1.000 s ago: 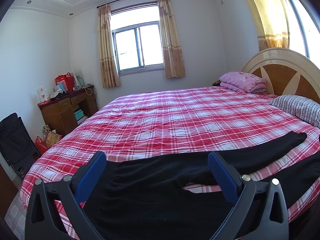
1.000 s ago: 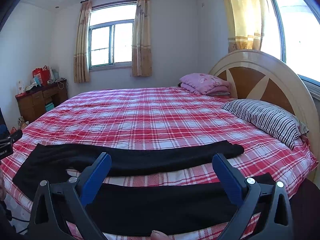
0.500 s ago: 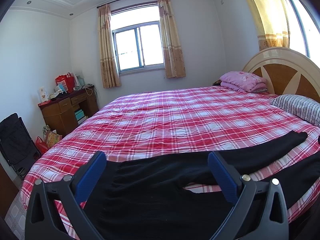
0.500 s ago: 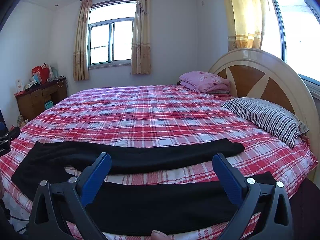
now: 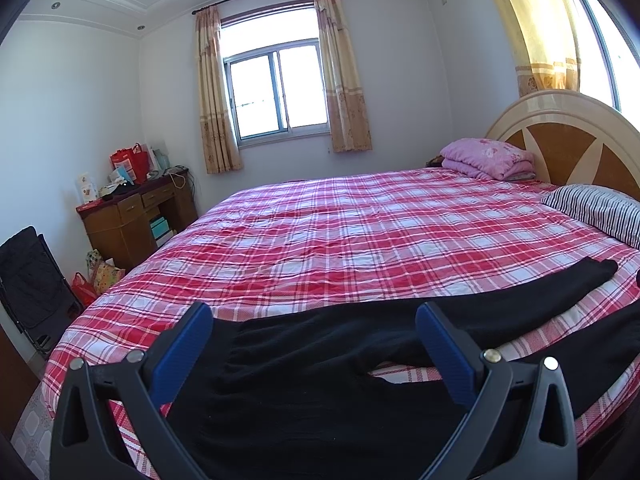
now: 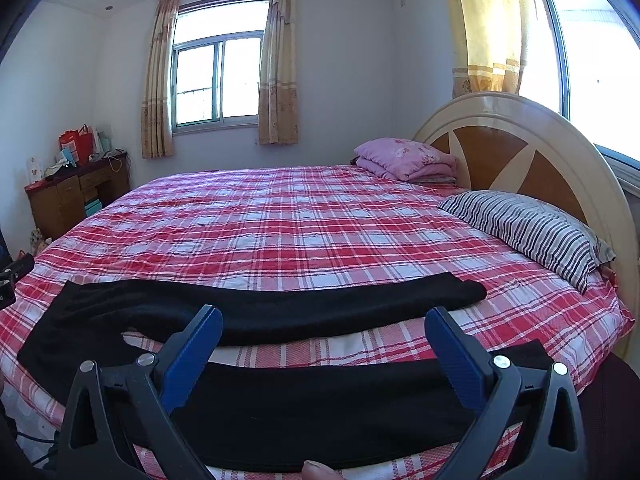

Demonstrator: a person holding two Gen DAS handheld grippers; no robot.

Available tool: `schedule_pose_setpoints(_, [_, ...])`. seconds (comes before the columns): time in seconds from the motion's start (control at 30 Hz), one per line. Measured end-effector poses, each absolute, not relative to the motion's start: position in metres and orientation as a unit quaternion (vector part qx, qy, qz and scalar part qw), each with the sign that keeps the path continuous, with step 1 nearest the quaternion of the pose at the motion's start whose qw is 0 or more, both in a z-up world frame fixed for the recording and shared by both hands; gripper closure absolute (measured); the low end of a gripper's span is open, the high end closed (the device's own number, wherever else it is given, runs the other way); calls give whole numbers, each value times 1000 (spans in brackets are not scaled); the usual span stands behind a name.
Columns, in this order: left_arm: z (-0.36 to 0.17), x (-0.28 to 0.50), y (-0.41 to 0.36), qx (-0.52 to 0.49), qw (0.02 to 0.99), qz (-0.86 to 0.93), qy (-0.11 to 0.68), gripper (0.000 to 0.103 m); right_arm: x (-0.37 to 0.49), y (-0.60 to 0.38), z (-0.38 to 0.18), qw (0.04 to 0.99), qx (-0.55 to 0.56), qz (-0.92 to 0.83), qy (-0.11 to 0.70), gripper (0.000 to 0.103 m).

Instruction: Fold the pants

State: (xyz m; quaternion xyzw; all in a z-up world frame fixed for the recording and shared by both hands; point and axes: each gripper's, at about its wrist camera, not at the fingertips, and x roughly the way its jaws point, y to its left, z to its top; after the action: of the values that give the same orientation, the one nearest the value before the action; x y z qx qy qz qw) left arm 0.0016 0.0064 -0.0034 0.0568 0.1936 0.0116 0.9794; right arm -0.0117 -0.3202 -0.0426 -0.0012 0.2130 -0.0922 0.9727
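Black pants (image 5: 304, 380) lie flat along the near edge of the bed, waist to the left and both legs running right. In the right wrist view the far leg (image 6: 320, 308) and the near leg (image 6: 320, 404) lie spread apart, with a strip of plaid sheet between them. My left gripper (image 5: 314, 328) hovers open above the waist and crotch area, its blue pads holding nothing. My right gripper (image 6: 324, 332) is open above the near leg, also holding nothing.
The bed (image 6: 304, 220) carries a red plaid sheet, a striped pillow (image 6: 532, 232) and a folded pink blanket (image 6: 404, 158) by the round headboard (image 6: 520, 152). A wooden desk (image 5: 132, 220) with clutter stands at the left wall. A fingertip (image 6: 318, 471) shows at the bottom edge.
Both views have shifted very slightly; the pants lie as before and both grippers stay open.
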Motion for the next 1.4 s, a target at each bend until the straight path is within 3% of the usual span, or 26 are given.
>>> schedule_pose_setpoints(0.53, [-28, 31, 12, 67, 973, 18, 221, 0, 8, -334, -65, 966, -14, -90, 241, 1])
schedule_pose_setpoints(0.97, [-65, 148, 155, 77, 938, 110, 320, 0, 52, -447, -81, 950, 67, -130, 276, 1])
schedule_pose_setpoints(1.2, [-107, 192, 179, 33, 913, 76, 400, 0, 89, -492, -78, 941, 37, -158, 298, 1])
schedule_pose_setpoints(1.27, [-117, 204, 178, 38, 906, 64, 416, 9, 98, -497, -79, 937, 23, -165, 305, 3])
schedule_pose_setpoints(1.4, [-140, 228, 176, 35, 889, 41, 455, 28, 114, -506, -85, 928, 3, -169, 333, 17])
